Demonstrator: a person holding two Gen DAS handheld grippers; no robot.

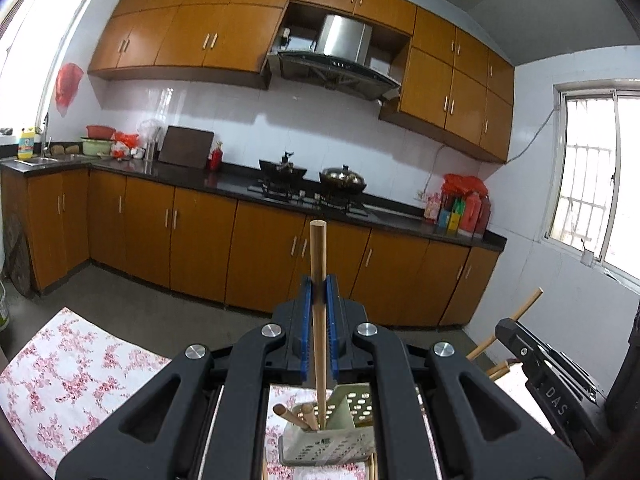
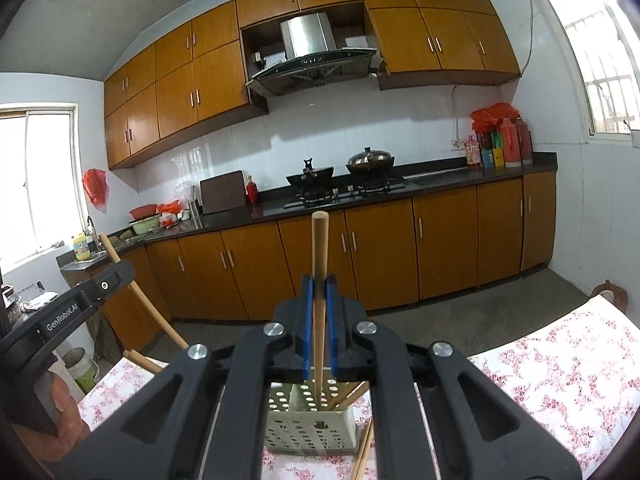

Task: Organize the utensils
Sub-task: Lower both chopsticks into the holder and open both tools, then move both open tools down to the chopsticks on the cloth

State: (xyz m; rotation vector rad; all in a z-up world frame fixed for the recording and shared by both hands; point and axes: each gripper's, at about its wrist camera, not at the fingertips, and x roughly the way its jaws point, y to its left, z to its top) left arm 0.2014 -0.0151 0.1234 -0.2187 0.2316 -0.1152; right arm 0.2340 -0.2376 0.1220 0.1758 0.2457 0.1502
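Above the perforated holder (image 1: 332,444), each tool, left (image 1: 319,292) and right (image 2: 319,292), pinches an upright chopstick (image 1: 319,280).

Daylight fills both views, entering through a window (image 1: 38,52) on one side wall and a barred window (image 1: 596,176) on the opposite wall; both panes are blown out to near white. The white tiled wall (image 1: 320,120) below the wall cabinets (image 1: 192,36) shows soft glare, and the cabinets cast a dim shadow band onto it. Strong fisheye distortion bows the cabinets and the ceiling line, with dark vignetting in the corners. The middle of each view is sharp; the near black foreground parts look slightly soft.
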